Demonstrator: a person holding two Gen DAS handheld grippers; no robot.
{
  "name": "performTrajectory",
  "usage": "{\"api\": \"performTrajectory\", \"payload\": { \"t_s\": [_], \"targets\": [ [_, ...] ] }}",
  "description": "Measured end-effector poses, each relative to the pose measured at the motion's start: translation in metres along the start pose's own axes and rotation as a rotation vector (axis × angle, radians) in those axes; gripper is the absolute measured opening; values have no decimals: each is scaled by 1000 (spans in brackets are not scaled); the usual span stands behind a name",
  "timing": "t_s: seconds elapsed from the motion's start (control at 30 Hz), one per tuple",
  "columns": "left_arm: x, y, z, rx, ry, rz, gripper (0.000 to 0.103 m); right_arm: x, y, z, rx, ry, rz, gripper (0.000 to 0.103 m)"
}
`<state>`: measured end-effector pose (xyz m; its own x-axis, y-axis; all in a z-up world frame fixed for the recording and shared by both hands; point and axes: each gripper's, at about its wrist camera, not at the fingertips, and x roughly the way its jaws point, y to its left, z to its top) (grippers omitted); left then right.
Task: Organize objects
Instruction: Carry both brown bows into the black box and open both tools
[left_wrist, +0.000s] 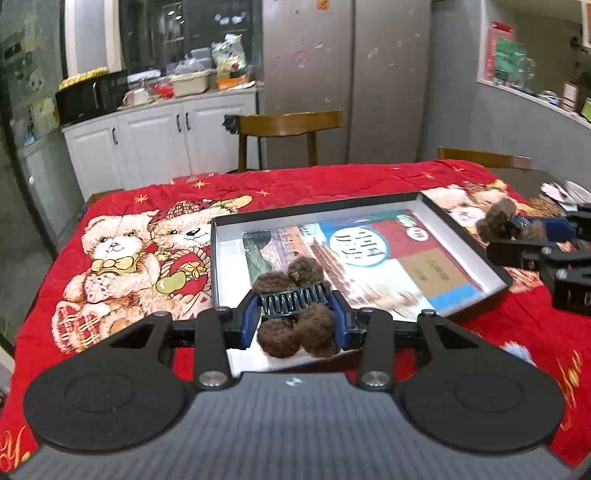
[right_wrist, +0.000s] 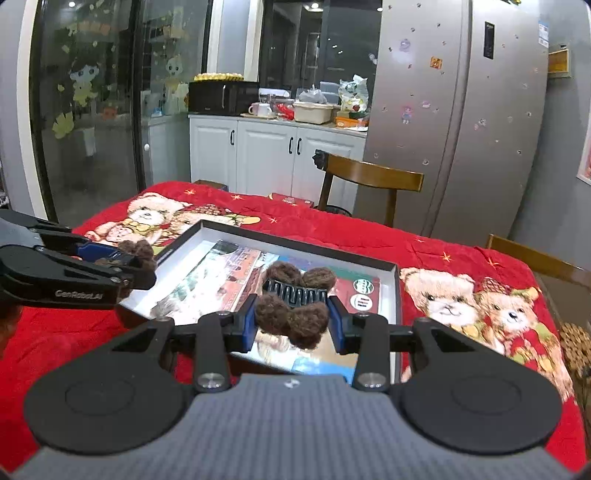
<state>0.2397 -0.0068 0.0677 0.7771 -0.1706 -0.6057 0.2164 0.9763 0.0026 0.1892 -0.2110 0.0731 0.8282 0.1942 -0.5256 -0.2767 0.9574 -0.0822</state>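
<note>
Each gripper holds a brown fuzzy hair claw clip with dark teeth. My left gripper (left_wrist: 295, 317) is shut on one clip (left_wrist: 295, 302), above the near edge of a shallow black-rimmed box lid (left_wrist: 469, 236) with a printed picture inside. My right gripper (right_wrist: 293, 317) is shut on a second clip (right_wrist: 295, 299), above the same lid (right_wrist: 397, 291). In the left wrist view the right gripper (left_wrist: 517, 225) shows at the lid's right edge with its clip (left_wrist: 495, 218). In the right wrist view the left gripper (right_wrist: 125, 258) shows at the lid's left corner.
The lid lies on a red teddy-bear cloth (left_wrist: 155, 229) that covers the table. A wooden chair (left_wrist: 288, 129) stands behind the table, another (right_wrist: 546, 258) at the right side. A woven item (right_wrist: 576, 339) sits at the right table edge. Cabinets and a fridge stand behind.
</note>
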Motion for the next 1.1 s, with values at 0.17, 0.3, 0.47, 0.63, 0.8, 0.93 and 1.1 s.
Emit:
{"api": "performTrajectory", "payload": {
  "t_s": [0.17, 0.3, 0.47, 0.63, 0.8, 0.93, 1.1],
  "targets": [
    [42, 3, 14, -34, 20, 5, 46, 42, -2, 4, -4, 25, -9, 42],
    [67, 0, 21, -34, 31, 18, 46, 71, -6, 5, 9, 43, -8, 43],
    [95, -3, 29, -34, 48, 27, 46, 102, -12, 5, 20, 59, -16, 43],
    [119, -5, 33, -29, 64, 39, 46, 128, -23, 6, 56, 95, -15, 43],
    [139, -5, 34, -25, 87, 48, 46, 149, -31, 3, 65, 133, -28, 43],
    [148, -6, 34, -21, 99, 52, 46, 161, -34, 1, 53, 160, -42, 43],
    [156, -8, 33, -12, 114, 57, 46, 170, -35, -2, 40, 193, -45, 43]
  ]
}}
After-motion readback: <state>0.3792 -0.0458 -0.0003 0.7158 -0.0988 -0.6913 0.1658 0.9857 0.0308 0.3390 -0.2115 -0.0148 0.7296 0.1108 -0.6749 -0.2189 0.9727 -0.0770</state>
